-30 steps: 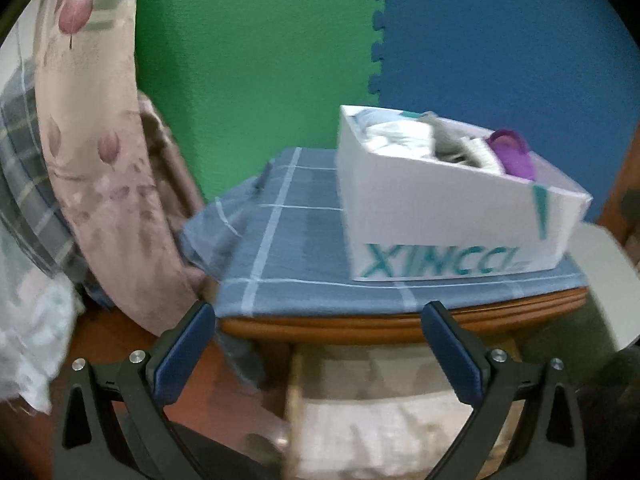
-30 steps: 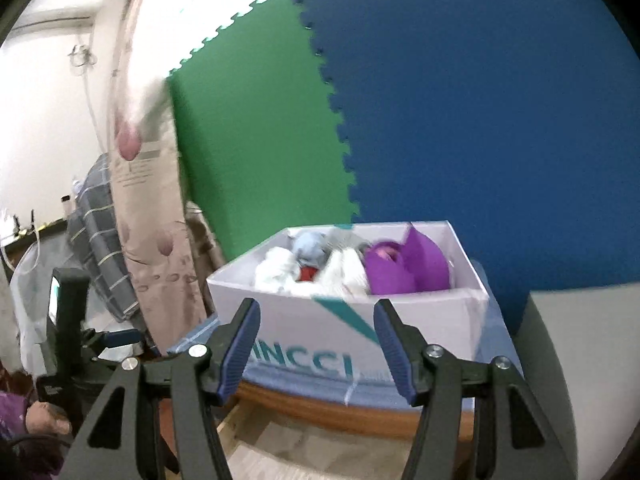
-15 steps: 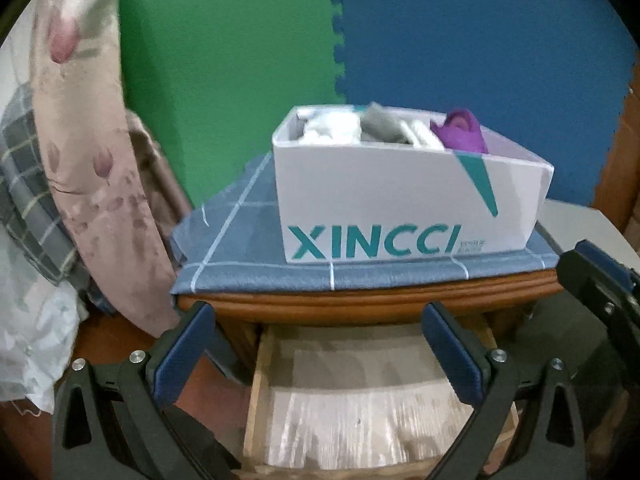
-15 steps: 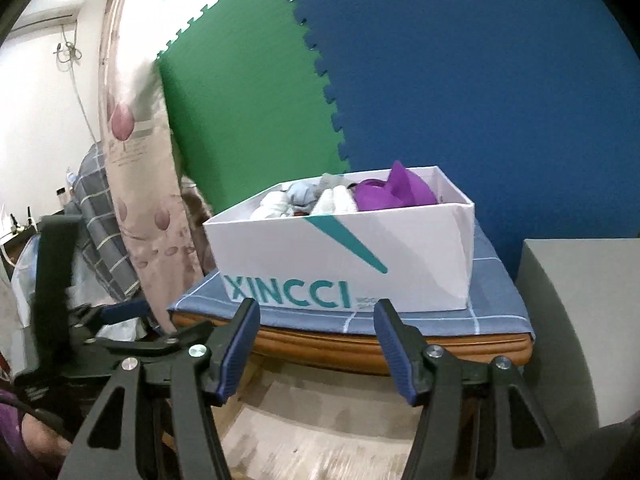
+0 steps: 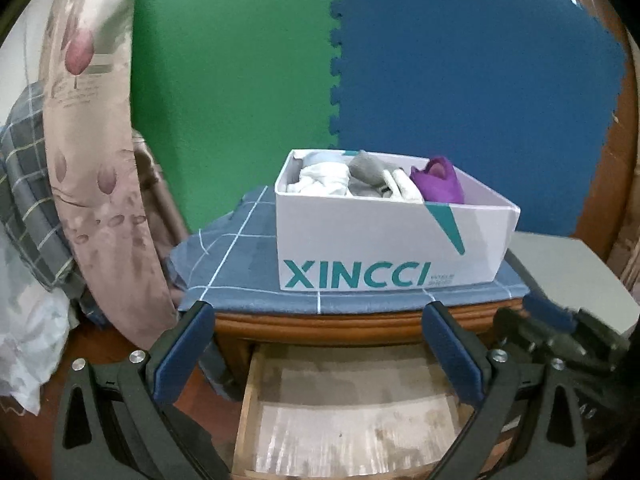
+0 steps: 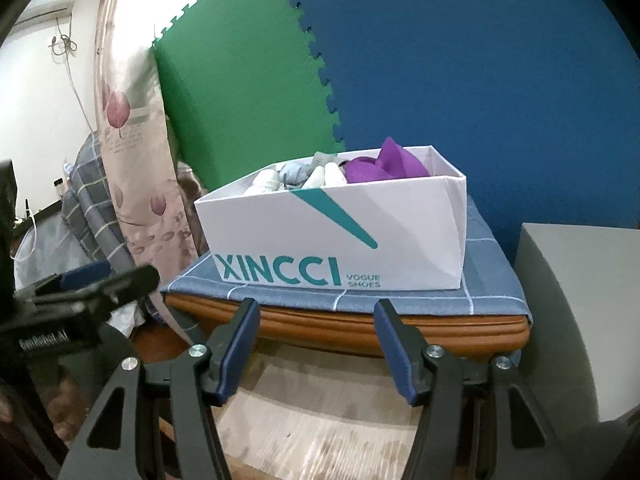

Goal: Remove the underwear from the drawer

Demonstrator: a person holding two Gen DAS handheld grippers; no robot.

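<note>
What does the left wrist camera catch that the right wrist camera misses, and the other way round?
Only the left view shows the left gripper from behind, jaws wide and empty, and the right gripper side-on. Only the right view shows a white wall, the box's small "VOGUE SHOES" print, and the right gripper's own open jaws. Both show the box of rolled clothes on the blue cloth, the open drawer, and the green and blue mats.
</note>
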